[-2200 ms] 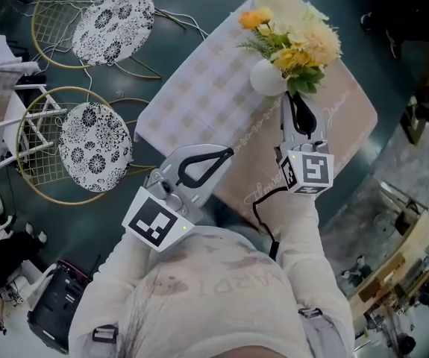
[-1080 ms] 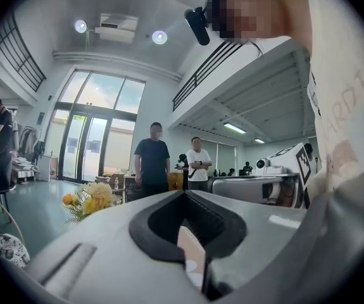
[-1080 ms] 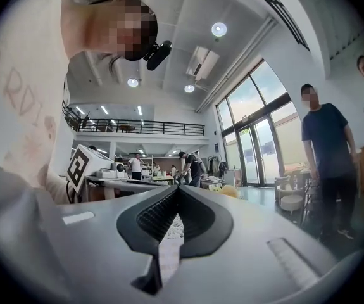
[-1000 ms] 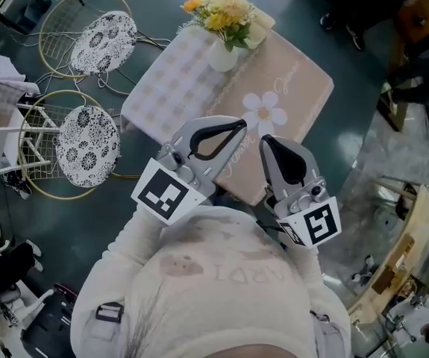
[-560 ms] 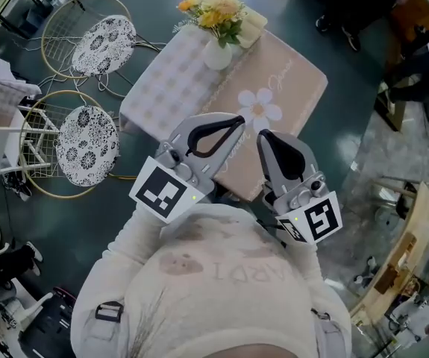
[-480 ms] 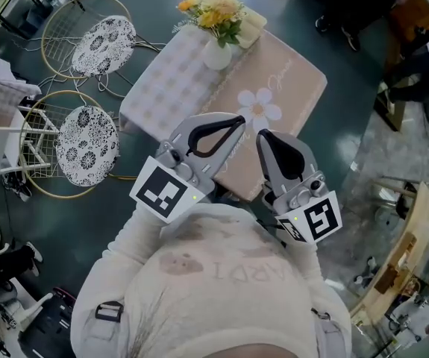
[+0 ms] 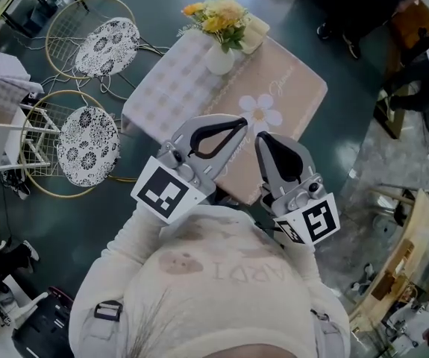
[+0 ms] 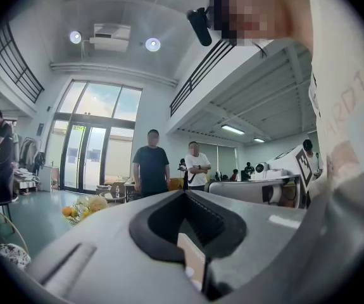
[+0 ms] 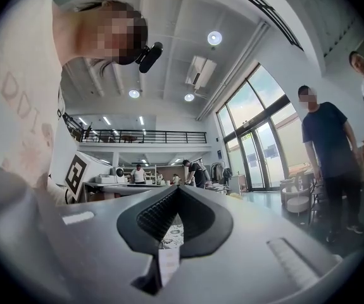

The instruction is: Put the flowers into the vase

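- Resting back by the person's chest, both tools are now well apart from the surface [image 7: 292, 99]; about two seconds ago the right hand-held gripper [image 7: 263, 142] was stretched out to the stems at the vase [image 7: 219, 60].
- Its jaws are pressed together with nothing between them.
- The left hand-held gripper [image 7: 238, 122] has barely shifted; its jaws seem to meet at the tips, empty, though its own view is dim there.
- The flowers [image 7: 221, 19] stand upright in the white vase near the far corner of the surface, touched by neither tool.
- No loose stem shows on the surface, so the placing looks finished and the pull-back reads as the end of the job.
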`<state>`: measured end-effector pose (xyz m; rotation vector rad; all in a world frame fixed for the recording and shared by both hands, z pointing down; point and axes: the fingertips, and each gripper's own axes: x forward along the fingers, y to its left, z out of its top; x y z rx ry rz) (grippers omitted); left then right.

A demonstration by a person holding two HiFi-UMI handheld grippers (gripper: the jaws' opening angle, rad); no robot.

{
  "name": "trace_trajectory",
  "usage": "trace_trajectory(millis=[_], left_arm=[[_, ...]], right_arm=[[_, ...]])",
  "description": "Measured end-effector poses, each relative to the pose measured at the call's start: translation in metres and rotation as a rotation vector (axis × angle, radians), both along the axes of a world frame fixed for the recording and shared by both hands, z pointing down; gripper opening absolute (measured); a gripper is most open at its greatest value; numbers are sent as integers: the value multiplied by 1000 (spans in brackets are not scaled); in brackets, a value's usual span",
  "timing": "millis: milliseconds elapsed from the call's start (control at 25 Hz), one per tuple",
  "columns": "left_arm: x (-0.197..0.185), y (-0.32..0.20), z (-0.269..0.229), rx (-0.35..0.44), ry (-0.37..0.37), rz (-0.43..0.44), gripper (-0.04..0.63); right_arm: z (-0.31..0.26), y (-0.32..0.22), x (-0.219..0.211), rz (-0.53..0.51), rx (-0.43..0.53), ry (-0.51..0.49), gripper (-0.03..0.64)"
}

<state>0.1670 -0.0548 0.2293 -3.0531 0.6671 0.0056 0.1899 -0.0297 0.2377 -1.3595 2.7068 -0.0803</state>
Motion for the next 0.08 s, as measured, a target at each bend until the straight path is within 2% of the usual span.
trace_trajectory(millis=[80], left_arm=[[0, -1, 1, 1, -6, 0, 0]], right_arm=[[1, -2, -1, -3, -1, 0, 26]])
